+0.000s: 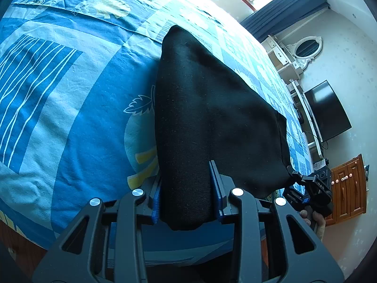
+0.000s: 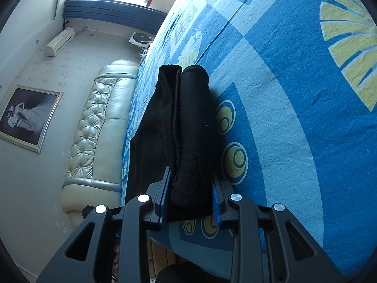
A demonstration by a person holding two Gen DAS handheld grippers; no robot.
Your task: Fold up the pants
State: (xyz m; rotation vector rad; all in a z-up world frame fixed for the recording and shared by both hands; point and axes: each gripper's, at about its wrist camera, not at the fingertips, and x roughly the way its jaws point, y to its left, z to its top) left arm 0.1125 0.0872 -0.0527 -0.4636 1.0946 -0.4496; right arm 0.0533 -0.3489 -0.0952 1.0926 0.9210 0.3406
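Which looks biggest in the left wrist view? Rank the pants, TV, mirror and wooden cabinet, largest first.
1. Pants, by far, though nearest the camera.
2. TV.
3. Cabinet, close to the TV; unsure.
4. Mirror.

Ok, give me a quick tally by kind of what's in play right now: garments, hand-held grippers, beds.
Black pants: 1
Hand-held grippers: 2, left hand-held gripper and right hand-held gripper, each clamped on the pants
Bed: 1
Total: 4

Probably a home bedroom: bed (image 1: pixel 70 94), headboard (image 2: pixel 94 129), television (image 1: pixel 327 110).
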